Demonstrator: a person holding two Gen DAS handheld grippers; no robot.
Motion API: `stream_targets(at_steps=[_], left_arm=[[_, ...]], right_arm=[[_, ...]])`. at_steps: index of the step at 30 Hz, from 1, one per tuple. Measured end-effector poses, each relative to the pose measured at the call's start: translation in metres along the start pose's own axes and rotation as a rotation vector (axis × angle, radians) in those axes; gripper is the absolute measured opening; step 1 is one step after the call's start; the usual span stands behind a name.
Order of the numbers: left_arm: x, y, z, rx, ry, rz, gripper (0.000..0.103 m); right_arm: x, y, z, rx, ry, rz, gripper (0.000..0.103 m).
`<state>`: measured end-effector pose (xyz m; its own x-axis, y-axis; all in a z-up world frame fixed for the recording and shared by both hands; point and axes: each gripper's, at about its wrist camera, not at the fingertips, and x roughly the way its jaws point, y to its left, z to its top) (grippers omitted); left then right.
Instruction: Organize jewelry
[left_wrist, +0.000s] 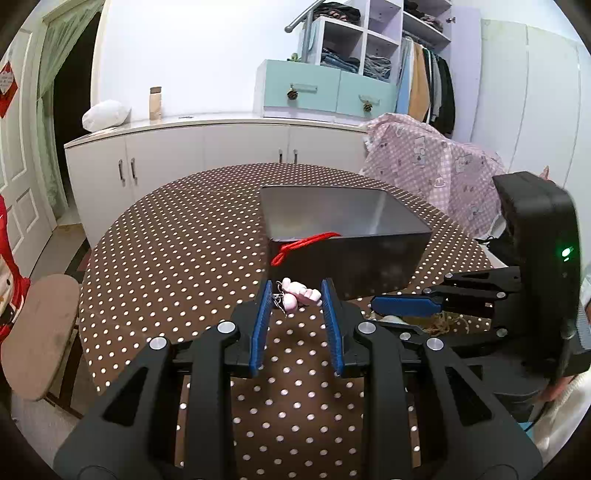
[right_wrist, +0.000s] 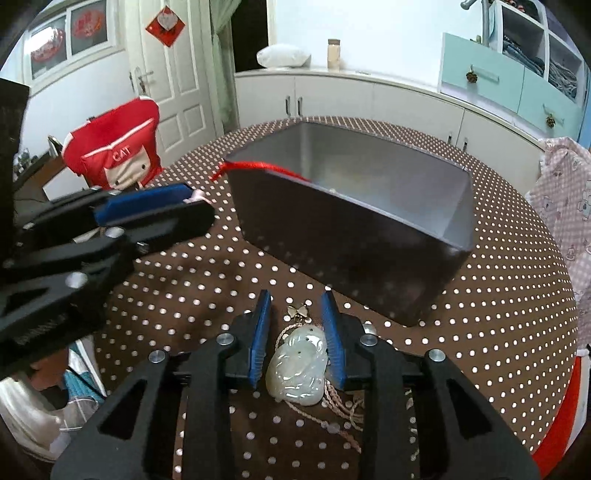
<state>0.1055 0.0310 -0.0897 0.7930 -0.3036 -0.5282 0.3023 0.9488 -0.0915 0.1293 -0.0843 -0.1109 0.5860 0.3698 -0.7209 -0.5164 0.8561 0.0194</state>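
One dark box (right_wrist: 343, 236) was counted on one dotted table (right_wrist: 498, 332), with one red cord (right_wrist: 266, 168), one jade pendant (right_wrist: 299, 365), one bow charm (right_wrist: 297, 312) and one pink earring cluster (left_wrist: 299, 295).

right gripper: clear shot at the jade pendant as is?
Probably yes. The right gripper is open, its blue pads flanking the jade pendant on the table; nothing lies between them. The box sits beyond.

A pale jade pendant (right_wrist: 298, 367) on braided cord lies flat before the dark box (right_wrist: 354, 229), red cord (right_wrist: 258, 168) draped over its rim.
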Motion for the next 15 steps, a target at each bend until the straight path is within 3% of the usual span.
stream_targets(at_steps=[2, 3, 4, 15], left_arm=[[0.001, 0.000, -0.001, 0.000, 0.002, 0.003, 0.028], [0.001, 0.001, -0.002, -0.001, 0.004, 0.003, 0.028], [0.002, 0.001, -0.001, -0.004, 0.006, 0.002, 0.028], [0.000, -0.008, 0.013, 0.016, -0.031, -0.023, 0.028]], right_arm=[[-0.001, 0.001, 0.000, -0.015, -0.003, -0.009, 0.022], [-0.001, 0.002, 0.001, -0.020, -0.004, -0.011, 0.012], [-0.002, 0.001, 0.001, -0.018, -0.005, -0.011, 0.010], [-0.034, -0.019, 0.014, 0.029, -0.099, -0.022, 0.010]])
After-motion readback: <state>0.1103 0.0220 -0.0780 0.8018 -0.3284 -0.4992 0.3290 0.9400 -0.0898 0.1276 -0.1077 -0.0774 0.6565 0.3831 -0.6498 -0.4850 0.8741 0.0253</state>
